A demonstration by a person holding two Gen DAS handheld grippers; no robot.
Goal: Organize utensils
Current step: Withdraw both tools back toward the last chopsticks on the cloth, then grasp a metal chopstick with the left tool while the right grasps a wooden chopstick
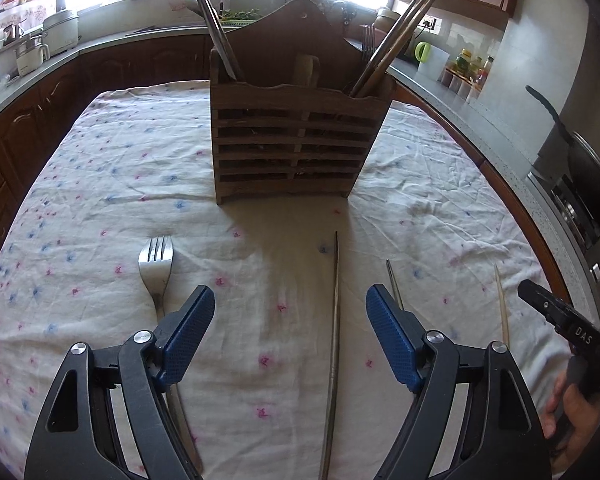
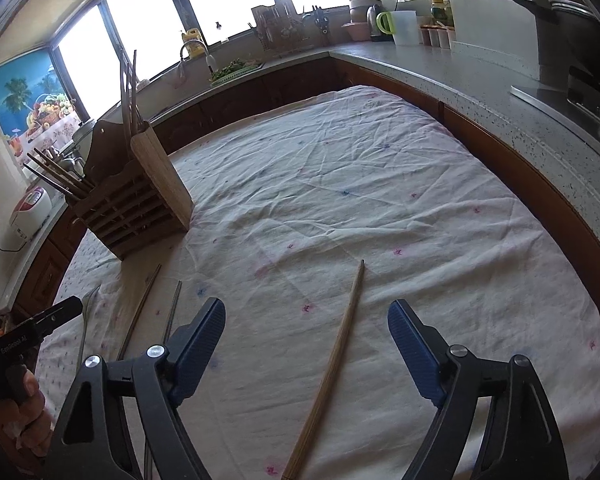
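Both jaws stand wide apart and empty: the left hand-held gripper [image 1: 290,320] straddles a metal chopstick [image 1: 334,320] beside a fork [image 1: 156,264], while the right hand-held gripper [image 2: 306,328] frames a wooden chopstick [image 2: 336,356], likely to pinch each. All lie loose on the clothed tabletop [image 1: 100,160], short of the wooden utensil holder [image 1: 296,136], which already stands chopsticks upright.

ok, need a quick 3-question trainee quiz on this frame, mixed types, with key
1. True or false: the left gripper is shut on the fork.
2. Which lies between the right gripper's open fingers? A) fork B) wooden chopstick C) spoon
3. Fill in: the wooden holder stands on the ____.

Key: 1 false, both grippers are open and empty. 2 B. 3 tablecloth.
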